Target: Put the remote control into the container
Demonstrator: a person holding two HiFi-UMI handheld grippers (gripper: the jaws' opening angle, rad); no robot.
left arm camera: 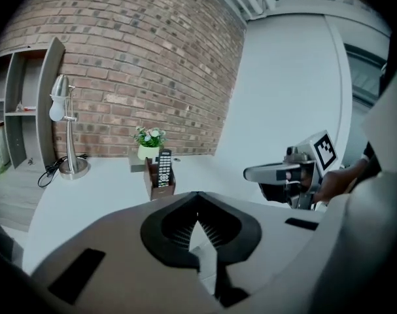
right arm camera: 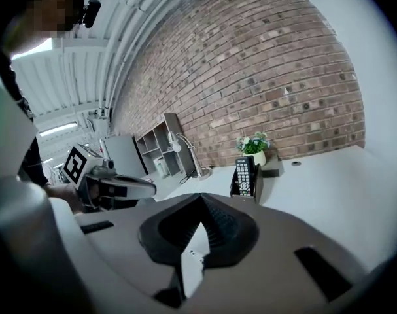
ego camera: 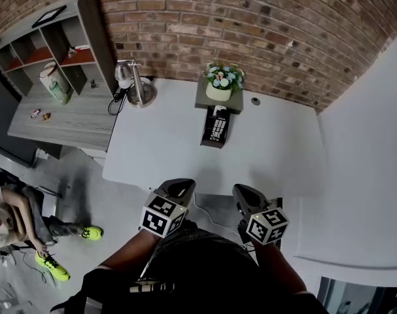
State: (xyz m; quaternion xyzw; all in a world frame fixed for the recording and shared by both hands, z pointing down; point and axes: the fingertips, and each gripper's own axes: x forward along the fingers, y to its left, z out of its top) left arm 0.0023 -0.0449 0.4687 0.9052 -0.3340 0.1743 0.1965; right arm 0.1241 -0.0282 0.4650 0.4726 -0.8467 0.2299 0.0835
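Note:
The black remote control (ego camera: 218,127) stands upright in a dark brown container (ego camera: 207,136) at the back middle of the white table (ego camera: 159,149). Both grippers hang in front of the table's near edge, well short of the container. My left gripper (ego camera: 180,186) is shut with nothing in it, and my right gripper (ego camera: 246,192) is shut and empty too. In the left gripper view the remote (left arm camera: 163,167) and container (left arm camera: 160,187) lie beyond the closed tips (left arm camera: 198,195). The right gripper view shows the remote (right arm camera: 242,174) past its closed tips (right arm camera: 200,196).
A potted flower (ego camera: 218,82) on a grey block sits just behind the container. A desk lamp (ego camera: 134,84) stands at the table's back left corner. A grey shelf unit (ego camera: 54,51) is further left. A seated person (ego camera: 15,221) is on the floor side at left.

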